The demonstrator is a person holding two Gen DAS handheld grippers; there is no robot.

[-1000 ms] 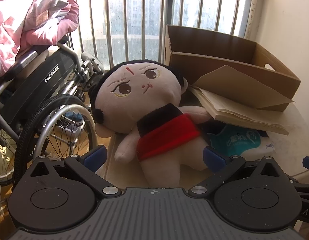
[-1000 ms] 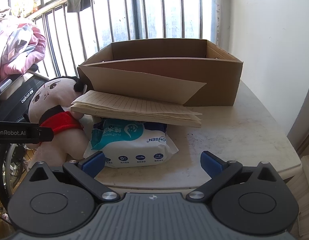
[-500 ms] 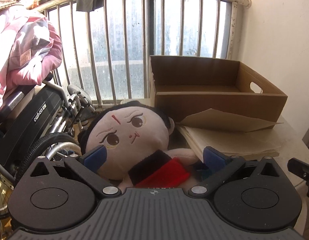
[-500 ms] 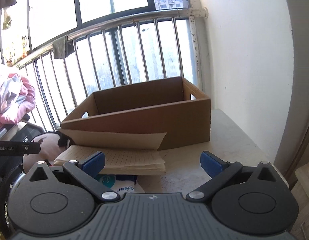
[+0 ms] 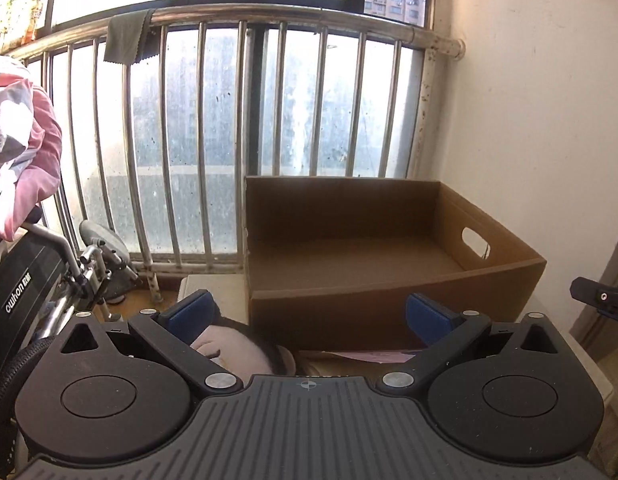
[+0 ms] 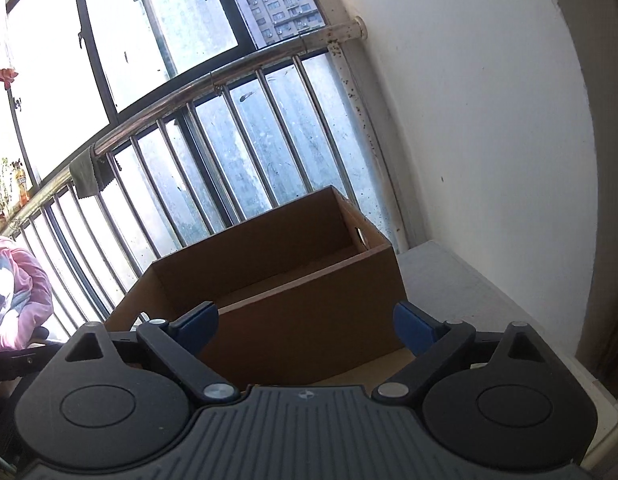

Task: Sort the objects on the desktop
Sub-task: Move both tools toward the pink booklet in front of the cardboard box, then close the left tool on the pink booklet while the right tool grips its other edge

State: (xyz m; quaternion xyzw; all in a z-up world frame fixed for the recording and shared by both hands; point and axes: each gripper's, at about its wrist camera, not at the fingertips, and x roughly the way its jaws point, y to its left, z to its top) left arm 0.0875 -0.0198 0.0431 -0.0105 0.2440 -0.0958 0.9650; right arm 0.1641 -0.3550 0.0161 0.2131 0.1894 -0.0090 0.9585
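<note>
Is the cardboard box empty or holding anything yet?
Empty: the cardboard box shows only bare brown floor from the left wrist view.

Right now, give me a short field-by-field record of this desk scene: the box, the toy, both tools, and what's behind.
box: open cardboard box, nothing visible inside, hand-hole in its right wall
toy: plush doll, only the top of its head shows, in front of the box's left corner
left tool: open, holding nothing
right tool: jaws closing, nothing between them, pointing at the box
surface: pale table
behind: metal railing with a grey cloth draped over it
</note>
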